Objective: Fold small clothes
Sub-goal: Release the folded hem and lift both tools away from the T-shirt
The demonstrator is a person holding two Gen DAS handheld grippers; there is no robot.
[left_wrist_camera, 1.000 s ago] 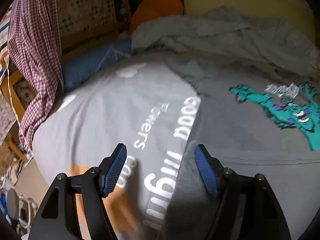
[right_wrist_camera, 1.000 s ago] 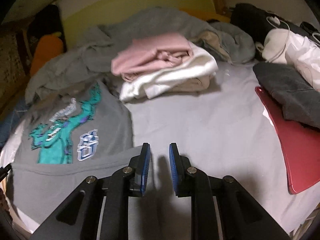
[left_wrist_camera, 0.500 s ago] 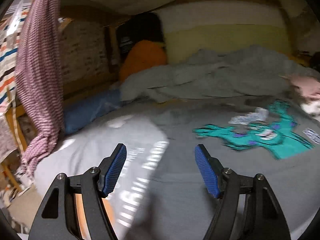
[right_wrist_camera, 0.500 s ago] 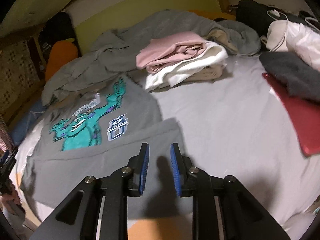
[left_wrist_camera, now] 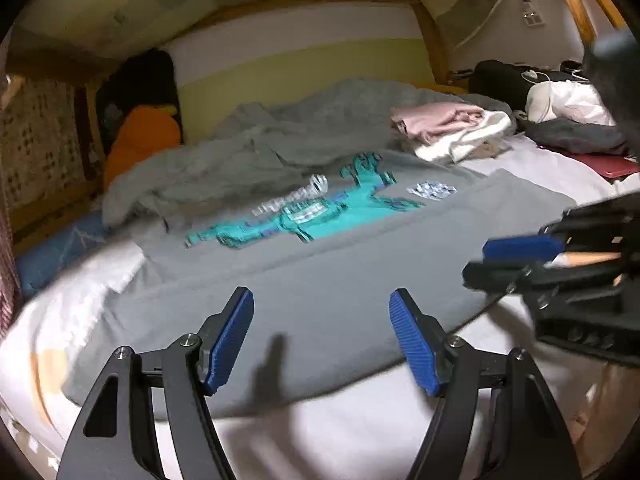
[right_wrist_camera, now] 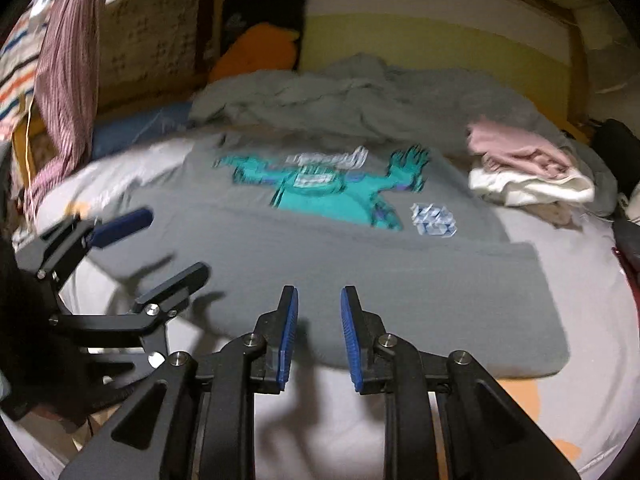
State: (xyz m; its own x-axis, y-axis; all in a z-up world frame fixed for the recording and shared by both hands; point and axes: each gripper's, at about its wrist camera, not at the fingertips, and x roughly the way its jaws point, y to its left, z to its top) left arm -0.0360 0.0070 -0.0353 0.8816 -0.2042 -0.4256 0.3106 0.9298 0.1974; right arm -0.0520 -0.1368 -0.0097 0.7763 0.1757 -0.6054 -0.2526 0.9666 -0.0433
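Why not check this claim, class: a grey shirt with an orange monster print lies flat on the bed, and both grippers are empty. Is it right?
One detail is wrong: the monster print is teal, not orange, as the right wrist view shows. The grey shirt does lie flat on the bed, and the left gripper and right gripper are empty.

Each gripper (left_wrist_camera: 322,340) (right_wrist_camera: 318,338) has black angular arms, silver screws and ribbed blue pads (left_wrist_camera: 230,340).

The left tool (left_wrist_camera: 322,334) points forward and slightly down, its blue-padded jaws spread wide with nothing between them. The right tool (right_wrist_camera: 318,336) sits beside it, to its right, angled down, jaws only narrowly parted and likewise gripping nothing.
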